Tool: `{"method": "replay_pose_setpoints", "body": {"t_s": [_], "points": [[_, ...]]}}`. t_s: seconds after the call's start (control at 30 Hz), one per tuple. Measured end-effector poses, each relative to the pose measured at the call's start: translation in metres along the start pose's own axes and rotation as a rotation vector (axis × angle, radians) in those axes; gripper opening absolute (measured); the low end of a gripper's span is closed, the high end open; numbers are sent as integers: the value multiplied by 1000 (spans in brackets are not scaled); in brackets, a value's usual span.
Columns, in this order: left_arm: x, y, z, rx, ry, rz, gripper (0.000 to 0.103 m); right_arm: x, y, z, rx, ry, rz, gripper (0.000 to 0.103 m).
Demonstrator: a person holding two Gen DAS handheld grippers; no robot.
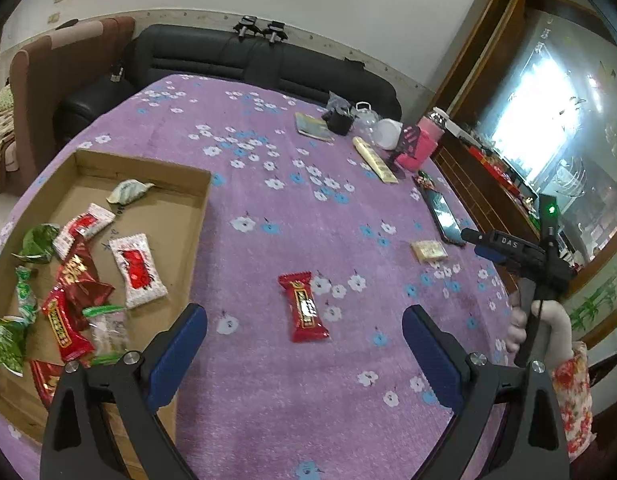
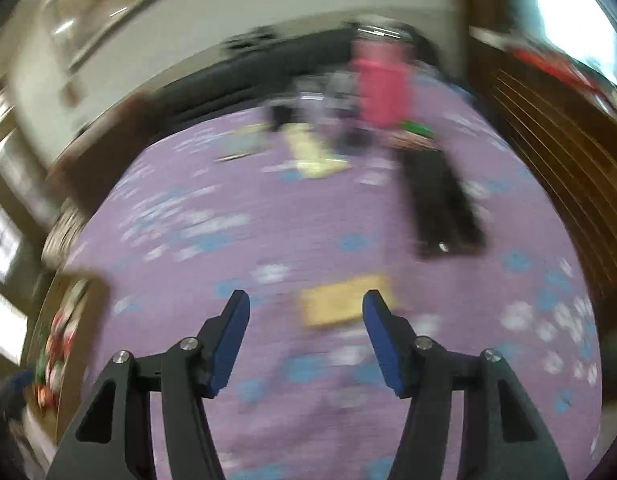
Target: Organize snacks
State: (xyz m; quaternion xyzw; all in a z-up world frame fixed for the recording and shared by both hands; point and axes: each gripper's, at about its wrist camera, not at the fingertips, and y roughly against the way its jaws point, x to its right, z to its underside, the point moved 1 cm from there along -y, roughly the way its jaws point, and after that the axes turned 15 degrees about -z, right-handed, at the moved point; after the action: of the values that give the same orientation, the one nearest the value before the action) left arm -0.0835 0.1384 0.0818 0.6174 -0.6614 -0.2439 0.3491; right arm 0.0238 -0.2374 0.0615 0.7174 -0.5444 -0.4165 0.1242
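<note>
A red wrapped snack bar [image 1: 305, 305] lies on the purple flowered tablecloth [image 1: 268, 200]. My left gripper [image 1: 304, 316] hovers over it, open wide, with nothing touching its pads. To the left, a shallow cardboard tray [image 1: 148, 166] holds several red, white and green wrapped snacks. A pale yellow snack packet [image 1: 428, 250] lies to the right, with my right gripper [image 1: 476, 244] just beside it. The right wrist view is motion-blurred. In it the right gripper [image 2: 306, 298] is open, and the yellow packet [image 2: 340, 306] sits on the cloth beyond the fingertips, untouched.
A black phone [image 1: 442, 216], a pink bottle [image 1: 424, 140], a long cream packet [image 1: 374, 160], a booklet [image 1: 312, 126] and small containers crowd the table's far right. A black sofa [image 1: 248, 56] stands behind, a wooden cabinet [image 1: 480, 184] to the right. A flowered sleeve [image 1: 572, 392] holds the right gripper.
</note>
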Motion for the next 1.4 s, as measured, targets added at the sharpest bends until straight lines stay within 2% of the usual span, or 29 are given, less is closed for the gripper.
{"method": "replay_pose_setpoints", "body": {"t_s": [0.1,0.2,0.23,0.3,0.37,0.67,0.87,0.9,0.93,0.97,1.0,1.07,1.2,1.4], "points": [[1,-6,1,-29,11,11,97,23,-12,3,-16,-69,8,58],[3,-12,3,-71,2,27,73,25,-33,9,-79,-105,22,58],[3,-14,4,-84,3,30,71,24,-40,12,-92,-141,12,58],[3,-15,4,-91,15,22,71,21,-54,9,-102,-182,-15,58],[2,-14,3,-89,29,17,71,18,-69,5,-110,-203,5,58],[8,-19,2,-102,7,-4,71,-2,-117,-23,-114,-172,212,75],[11,-25,4,-118,1,-4,71,15,-126,-45,-110,-372,245,80],[11,-25,4,-119,3,-1,71,15,-128,-48,-120,-380,268,78],[10,-24,4,-119,4,3,71,13,-130,-50,-133,-360,327,62],[9,-23,3,-116,3,5,71,10,-132,-51,-137,-318,359,41],[8,-21,3,-112,3,6,71,8,-133,-50,-141,-274,361,38],[4,-19,1,-103,8,6,71,7,-130,-46,-151,-199,334,33],[-3,-19,-1,-94,15,15,71,16,-101,-26,-184,-142,194,31],[3,-34,0,-125,1,26,71,20,-50,30,-322,-61,-37,33]]}}
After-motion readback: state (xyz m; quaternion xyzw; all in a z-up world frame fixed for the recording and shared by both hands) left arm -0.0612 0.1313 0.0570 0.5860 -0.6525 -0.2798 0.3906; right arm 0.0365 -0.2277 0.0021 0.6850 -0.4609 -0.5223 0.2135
